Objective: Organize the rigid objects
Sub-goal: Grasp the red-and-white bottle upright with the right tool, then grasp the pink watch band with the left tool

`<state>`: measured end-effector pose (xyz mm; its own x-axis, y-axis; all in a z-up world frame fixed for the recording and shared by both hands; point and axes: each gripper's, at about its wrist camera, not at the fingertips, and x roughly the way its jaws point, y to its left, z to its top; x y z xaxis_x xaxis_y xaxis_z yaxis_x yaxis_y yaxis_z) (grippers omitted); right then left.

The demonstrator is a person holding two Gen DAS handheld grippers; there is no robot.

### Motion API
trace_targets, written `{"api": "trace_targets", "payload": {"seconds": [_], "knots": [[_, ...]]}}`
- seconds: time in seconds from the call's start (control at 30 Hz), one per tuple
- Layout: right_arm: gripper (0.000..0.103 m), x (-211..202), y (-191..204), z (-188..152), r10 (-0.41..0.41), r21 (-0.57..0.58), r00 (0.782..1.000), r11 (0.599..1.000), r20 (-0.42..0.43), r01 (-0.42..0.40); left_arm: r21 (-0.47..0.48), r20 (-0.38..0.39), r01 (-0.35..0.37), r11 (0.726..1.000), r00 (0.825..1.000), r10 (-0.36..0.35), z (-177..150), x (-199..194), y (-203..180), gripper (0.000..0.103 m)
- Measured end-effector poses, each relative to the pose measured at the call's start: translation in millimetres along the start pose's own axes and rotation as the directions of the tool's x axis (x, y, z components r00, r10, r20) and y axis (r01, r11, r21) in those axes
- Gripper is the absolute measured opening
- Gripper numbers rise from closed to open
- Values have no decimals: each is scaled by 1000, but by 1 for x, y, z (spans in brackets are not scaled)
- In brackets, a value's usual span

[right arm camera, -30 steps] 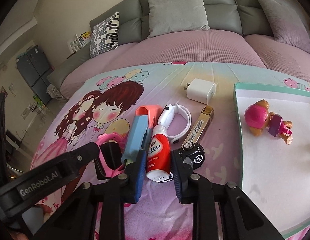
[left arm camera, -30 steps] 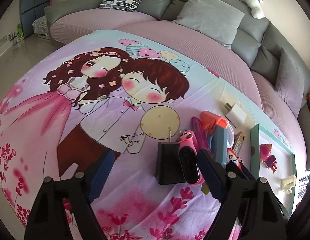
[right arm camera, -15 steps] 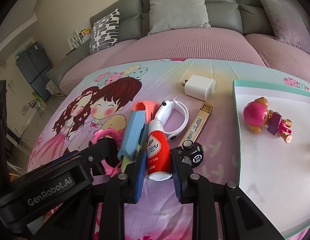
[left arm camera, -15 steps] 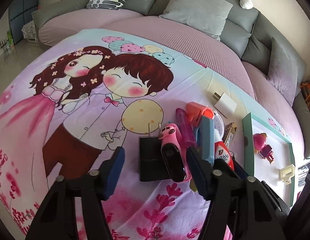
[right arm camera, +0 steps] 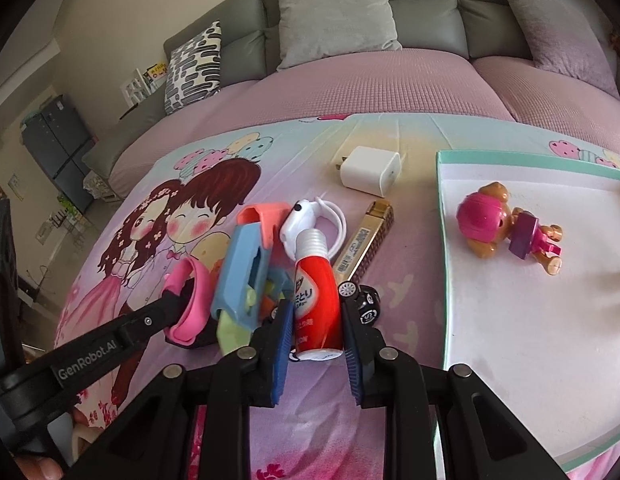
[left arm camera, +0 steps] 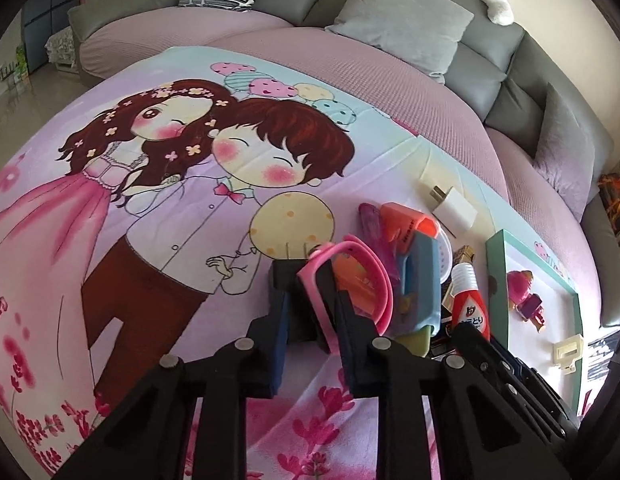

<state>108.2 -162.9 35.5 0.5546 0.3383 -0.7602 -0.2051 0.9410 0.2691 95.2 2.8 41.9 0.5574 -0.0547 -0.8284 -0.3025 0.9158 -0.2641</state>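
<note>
My left gripper (left arm camera: 312, 320) is shut on the pink watch (left arm camera: 350, 276) and tips it up on edge, over a black charger (left arm camera: 283, 276). The watch also shows in the right wrist view (right arm camera: 191, 300), held by the left gripper. My right gripper (right arm camera: 316, 336) is shut on a red tube (right arm camera: 316, 300) that lies on the cartoon sheet. The red tube also shows in the left wrist view (left arm camera: 470, 304). A blue and orange toy (right arm camera: 247, 268) lies between watch and tube.
A white tray with a green rim (right arm camera: 442, 216) at the right holds a pink toy figure (right arm camera: 506, 224). A white charger (right arm camera: 370, 170), a white watch (right arm camera: 314, 216), a gold stick (right arm camera: 366, 244) and a small black car (right arm camera: 362, 300) lie nearby. Sofa cushions are behind.
My left gripper closed from wide open onto the pink watch and tilted it up off the sheet. My right gripper stayed around the red tube.
</note>
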Motion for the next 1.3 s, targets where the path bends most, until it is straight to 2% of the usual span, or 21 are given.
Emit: {"api": "trace_targets", "payload": {"seconds": [0.2, 0.27, 0.33, 0.53, 0.87, 1.13, 1.3], "knots": [[23, 2, -3, -1, -3, 14, 1000, 1000, -9, 3, 4, 2, 0, 1000, 1000, 0, 0, 2, -1, 23], [23, 1, -4, -1, -3, 14, 1000, 1000, -8, 3, 0, 3, 7, 1000, 1000, -7, 0, 1, 0, 16], [23, -2, -4, -1, 6, 24, 1000, 1000, 0, -6, -6, 5, 23, 1000, 1000, -23, 0, 0, 0, 13], [23, -13, -6, 1, 27, 38, 999, 999, 42, -29, -11, 29, 12, 1000, 1000, -12, 1, -5, 2, 12], [23, -30, -7, 8, 42, 45, 995, 998, 95, -47, 0, 114, 53, 999, 992, -52, 6, -30, -3, 12], [23, -45, -23, 11, 4, 80, 992, 997, 126, -14, 47, 129, 98, 994, 986, -104, 6, -37, -23, 12], [23, -58, -46, 13, -78, 114, 988, 992, 137, 63, 100, 131, 129, 987, 981, -141, 2, -39, -47, 12]]}}
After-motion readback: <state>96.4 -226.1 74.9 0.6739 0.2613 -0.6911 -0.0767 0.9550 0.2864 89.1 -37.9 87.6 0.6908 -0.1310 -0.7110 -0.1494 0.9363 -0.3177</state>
